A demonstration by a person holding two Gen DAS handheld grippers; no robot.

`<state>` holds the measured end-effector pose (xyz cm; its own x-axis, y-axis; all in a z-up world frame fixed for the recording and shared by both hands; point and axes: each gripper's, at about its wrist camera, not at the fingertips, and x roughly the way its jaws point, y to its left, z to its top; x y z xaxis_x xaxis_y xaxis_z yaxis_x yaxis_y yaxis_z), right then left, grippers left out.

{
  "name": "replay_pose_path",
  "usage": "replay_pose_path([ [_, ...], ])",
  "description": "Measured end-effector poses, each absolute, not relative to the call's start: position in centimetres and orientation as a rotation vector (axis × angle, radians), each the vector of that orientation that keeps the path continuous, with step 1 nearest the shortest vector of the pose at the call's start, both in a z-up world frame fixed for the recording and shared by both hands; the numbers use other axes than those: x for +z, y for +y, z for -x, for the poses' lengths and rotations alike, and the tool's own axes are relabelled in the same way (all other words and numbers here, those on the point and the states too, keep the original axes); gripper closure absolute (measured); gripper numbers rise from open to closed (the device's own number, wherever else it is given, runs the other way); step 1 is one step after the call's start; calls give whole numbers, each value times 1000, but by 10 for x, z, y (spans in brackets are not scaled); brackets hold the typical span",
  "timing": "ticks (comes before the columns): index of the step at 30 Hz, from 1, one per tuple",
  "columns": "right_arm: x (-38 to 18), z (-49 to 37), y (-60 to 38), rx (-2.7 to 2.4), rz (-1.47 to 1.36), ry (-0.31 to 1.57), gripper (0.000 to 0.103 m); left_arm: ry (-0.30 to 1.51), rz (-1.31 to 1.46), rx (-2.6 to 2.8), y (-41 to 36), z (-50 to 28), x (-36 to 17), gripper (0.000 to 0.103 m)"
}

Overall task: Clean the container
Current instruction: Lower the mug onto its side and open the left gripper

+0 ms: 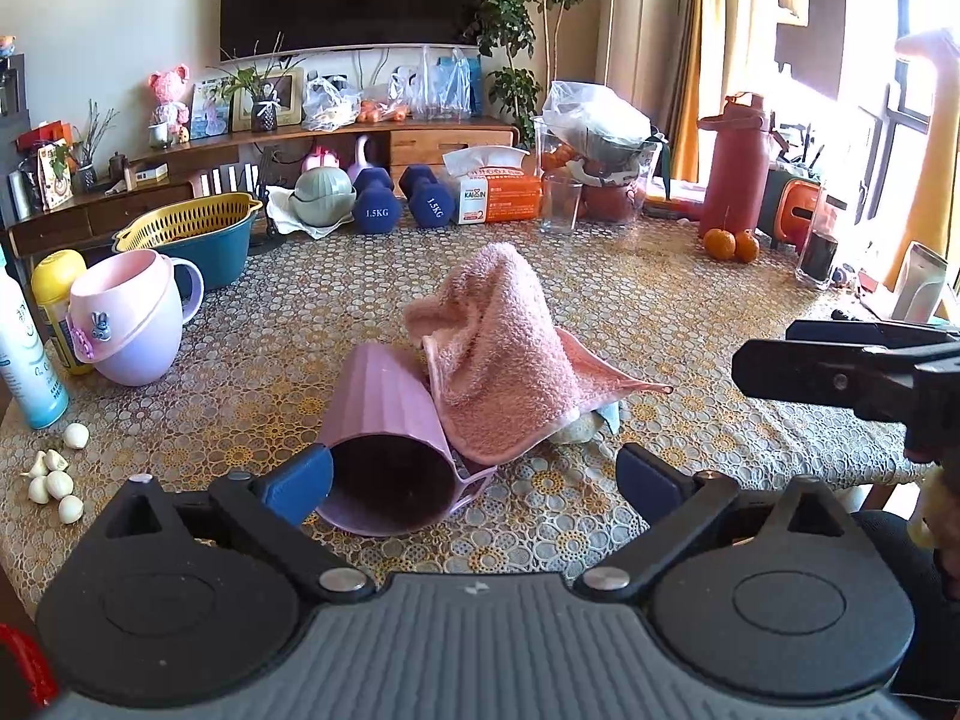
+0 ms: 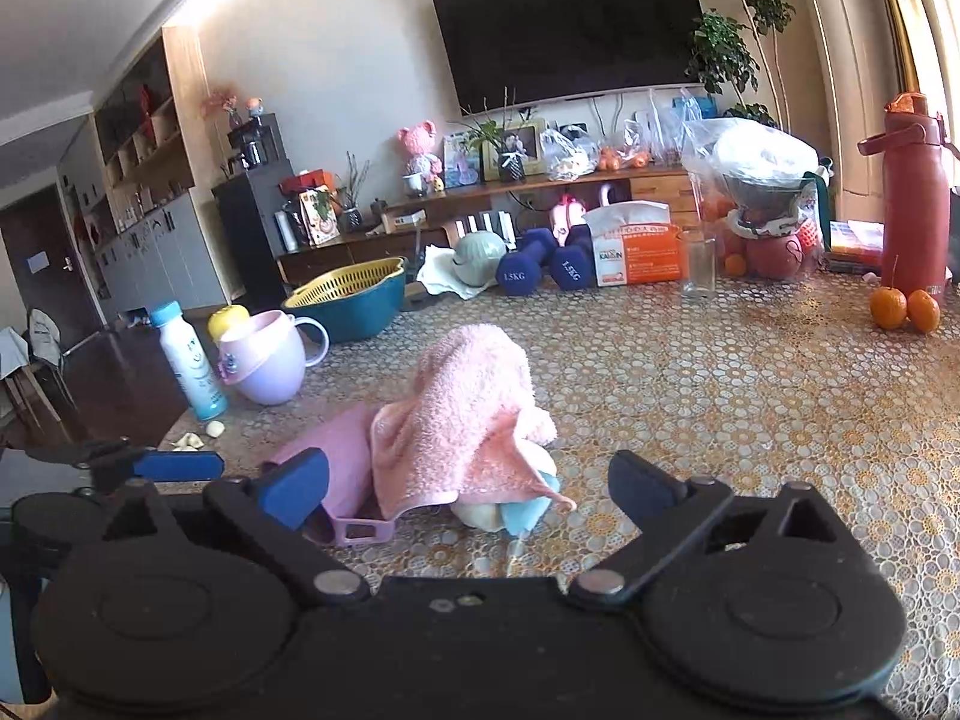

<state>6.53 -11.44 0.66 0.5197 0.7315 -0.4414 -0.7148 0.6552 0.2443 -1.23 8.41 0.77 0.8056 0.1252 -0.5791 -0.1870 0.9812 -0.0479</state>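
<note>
Left gripper [image 1: 474, 483]: jaws spread wide, nothing pinched. The ribbed pink cup [image 1: 390, 420] lies on its side on the table [image 1: 690, 312], mouth toward the camera, rim just beside the left blue pad; contact cannot be told.

Right gripper [image 2: 468, 489]: jaws spread wide, empty.

Pink towel [image 2: 462, 414] stands in a heap, touching the cup's far right side and draped over a pale blue-and-cream object [image 2: 510, 513], mostly hidden.

Lilac mug [image 1: 135, 315] near the table's left edge, tilted, beside a yellow-capped bottle [image 1: 57, 300]. Garlic cloves [image 1: 54, 474] lie loose at the left edge.
</note>
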Motion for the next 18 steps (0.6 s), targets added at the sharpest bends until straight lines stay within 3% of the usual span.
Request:
replay_pose_path([
  [18,-5,-11,-135,777,-124,511,1,595,106,159,66,28,7,2],
])
